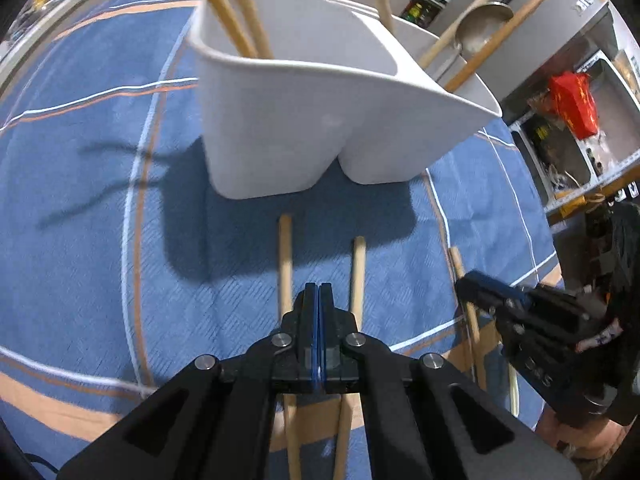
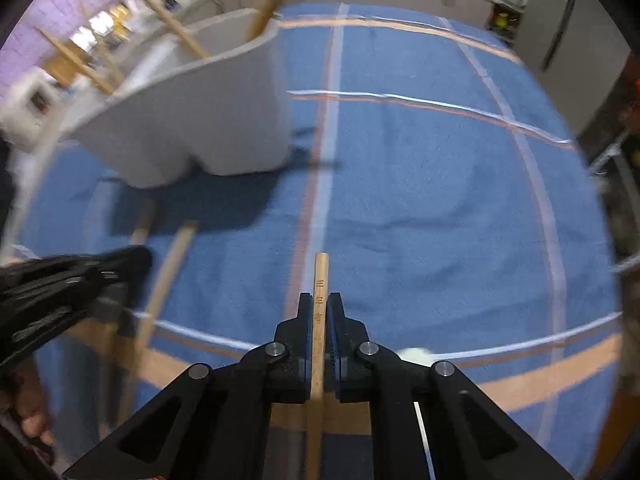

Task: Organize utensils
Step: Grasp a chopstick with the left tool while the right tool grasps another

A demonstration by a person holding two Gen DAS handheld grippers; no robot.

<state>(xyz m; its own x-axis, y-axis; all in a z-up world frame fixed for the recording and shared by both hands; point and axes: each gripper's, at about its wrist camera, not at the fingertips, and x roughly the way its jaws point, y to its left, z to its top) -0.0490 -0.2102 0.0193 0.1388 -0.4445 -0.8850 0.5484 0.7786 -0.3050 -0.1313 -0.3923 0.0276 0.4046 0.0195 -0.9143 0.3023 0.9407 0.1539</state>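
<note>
A white two-compartment utensil holder (image 1: 304, 120) stands on the blue striped cloth; it also shows in the right wrist view (image 2: 200, 120). Several wooden chopsticks (image 1: 236, 12) and a metal ladle (image 1: 484, 24) stick out of it. My left gripper (image 1: 319, 292) is shut and empty, hovering above two loose chopsticks (image 1: 285, 264) on the cloth. My right gripper (image 2: 319, 304) is shut on a wooden chopstick (image 2: 320, 280); it shows at the right of the left wrist view (image 1: 470, 286).
The blue cloth with white and orange stripes (image 2: 420, 200) covers the table. A shelf with a red bag (image 1: 572, 104) stands beyond the table's right edge. Cabinets and a counter line the back.
</note>
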